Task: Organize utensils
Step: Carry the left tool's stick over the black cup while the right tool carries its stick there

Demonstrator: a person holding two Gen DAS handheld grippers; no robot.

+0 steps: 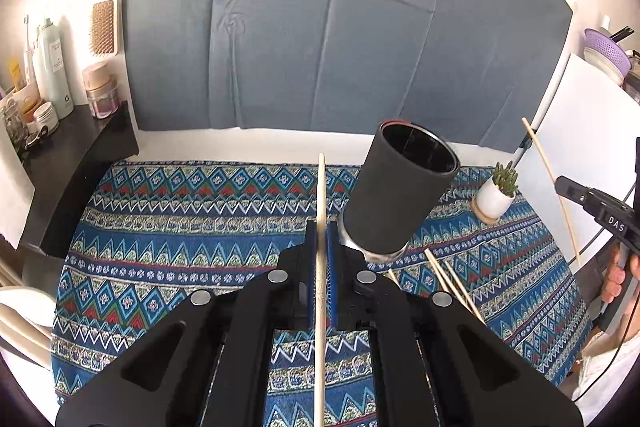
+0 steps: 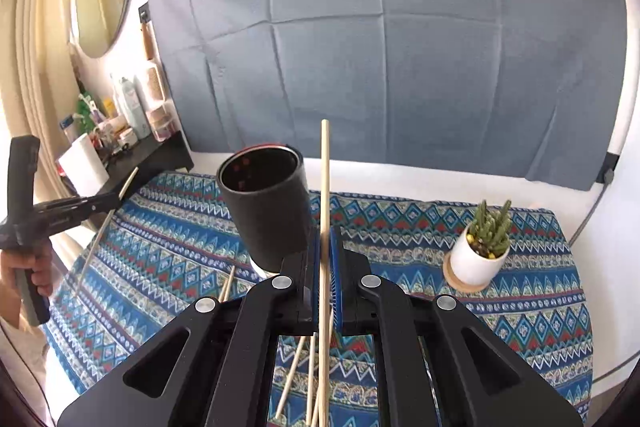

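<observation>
A tall black cup (image 1: pixel 400 191) stands open-topped on the patterned cloth; it also shows in the right wrist view (image 2: pixel 266 203). My left gripper (image 1: pixel 321 227) is shut on a wooden chopstick (image 1: pixel 321 187), held above the cloth just left of the cup. My right gripper (image 2: pixel 325 233) is shut on another chopstick (image 2: pixel 325 171), just right of the cup. Several loose chopsticks (image 1: pixel 452 281) lie on the cloth near the cup's base; they also show in the right wrist view (image 2: pixel 298 367). The right gripper with its stick shows in the left wrist view (image 1: pixel 588 203), the left gripper in the right wrist view (image 2: pixel 72 207).
A small potted cactus (image 2: pixel 482 247) on a wooden coaster stands at the cloth's right side. A black shelf (image 1: pixel 68 139) with bottles and jars is at the left. A grey cloth (image 1: pixel 340 27) hangs on the back wall. A white board (image 1: pixel 592 147) leans at the right.
</observation>
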